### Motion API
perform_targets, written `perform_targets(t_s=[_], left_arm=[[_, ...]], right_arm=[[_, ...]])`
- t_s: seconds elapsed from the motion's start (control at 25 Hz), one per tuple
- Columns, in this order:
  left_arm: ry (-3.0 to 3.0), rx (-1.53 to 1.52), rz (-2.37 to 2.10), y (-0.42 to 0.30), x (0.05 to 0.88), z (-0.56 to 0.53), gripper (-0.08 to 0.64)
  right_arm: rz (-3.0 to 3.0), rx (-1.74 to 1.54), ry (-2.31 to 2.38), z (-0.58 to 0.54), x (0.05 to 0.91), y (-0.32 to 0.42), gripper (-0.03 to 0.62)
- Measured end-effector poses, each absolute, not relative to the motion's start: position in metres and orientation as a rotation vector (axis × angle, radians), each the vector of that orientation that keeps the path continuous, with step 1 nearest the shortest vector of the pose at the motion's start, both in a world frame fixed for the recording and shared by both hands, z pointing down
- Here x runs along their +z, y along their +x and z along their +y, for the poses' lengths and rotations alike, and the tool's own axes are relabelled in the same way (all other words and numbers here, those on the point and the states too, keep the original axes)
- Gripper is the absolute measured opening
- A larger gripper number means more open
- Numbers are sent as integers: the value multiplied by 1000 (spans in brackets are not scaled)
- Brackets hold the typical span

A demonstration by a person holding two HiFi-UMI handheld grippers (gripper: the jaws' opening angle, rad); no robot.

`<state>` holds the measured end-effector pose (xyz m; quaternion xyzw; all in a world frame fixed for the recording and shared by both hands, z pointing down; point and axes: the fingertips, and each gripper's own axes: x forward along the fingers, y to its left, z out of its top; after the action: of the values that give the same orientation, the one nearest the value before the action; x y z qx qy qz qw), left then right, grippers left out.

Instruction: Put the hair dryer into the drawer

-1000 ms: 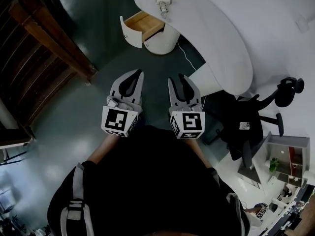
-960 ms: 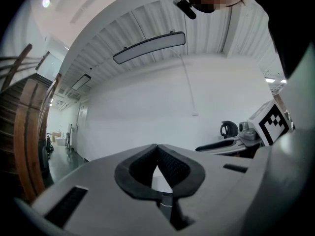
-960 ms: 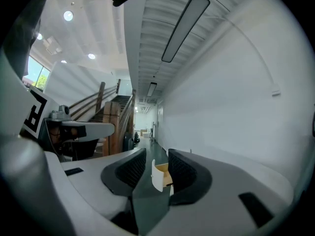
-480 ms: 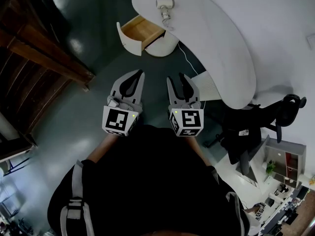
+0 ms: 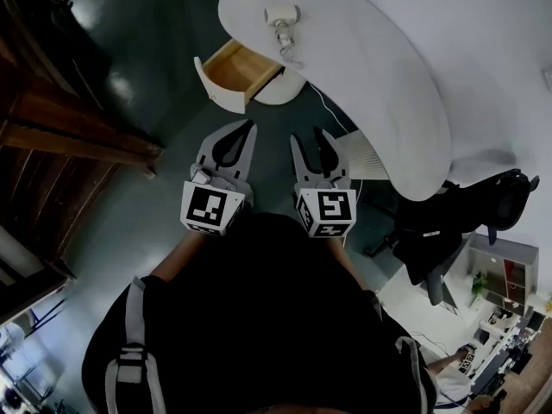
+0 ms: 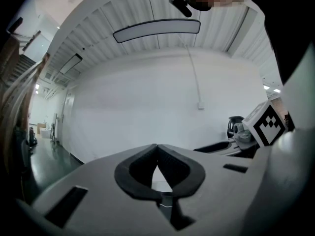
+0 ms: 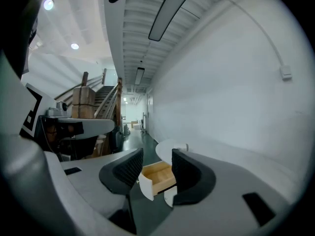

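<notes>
Right gripper stands partly open with nothing between its jaws, which have just been opening; my left gripper is pinched together, empty. Both are well short of the hair dryer, which lies at the far desk edge, above the open drawer. A clumsy grab could knock it off onto the floor. I count one dryer, one drawer and two grippers.

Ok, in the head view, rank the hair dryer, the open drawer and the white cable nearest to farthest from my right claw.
1. White cable, on the floor just ahead of the right claw, whose jaws have just been opening, empty.
2. Open drawer, ahead and left.
3. Hair dryer, farthest, on the desk top beyond the drawer.
</notes>
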<state>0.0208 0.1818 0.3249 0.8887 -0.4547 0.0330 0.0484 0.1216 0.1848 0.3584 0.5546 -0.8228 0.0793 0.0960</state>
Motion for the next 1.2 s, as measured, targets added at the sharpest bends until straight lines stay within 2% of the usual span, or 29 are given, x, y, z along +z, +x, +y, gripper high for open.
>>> perform_targets(t_s=[0.84, 1.2], left_arm=[[2734, 63, -1298, 1, 340, 121, 8], [2703, 85, -1333, 4, 345, 64, 8]], right_arm=[[-2416, 210, 1660, 118, 358, 96, 202], [-2435, 223, 1619, 53, 366, 99, 202]])
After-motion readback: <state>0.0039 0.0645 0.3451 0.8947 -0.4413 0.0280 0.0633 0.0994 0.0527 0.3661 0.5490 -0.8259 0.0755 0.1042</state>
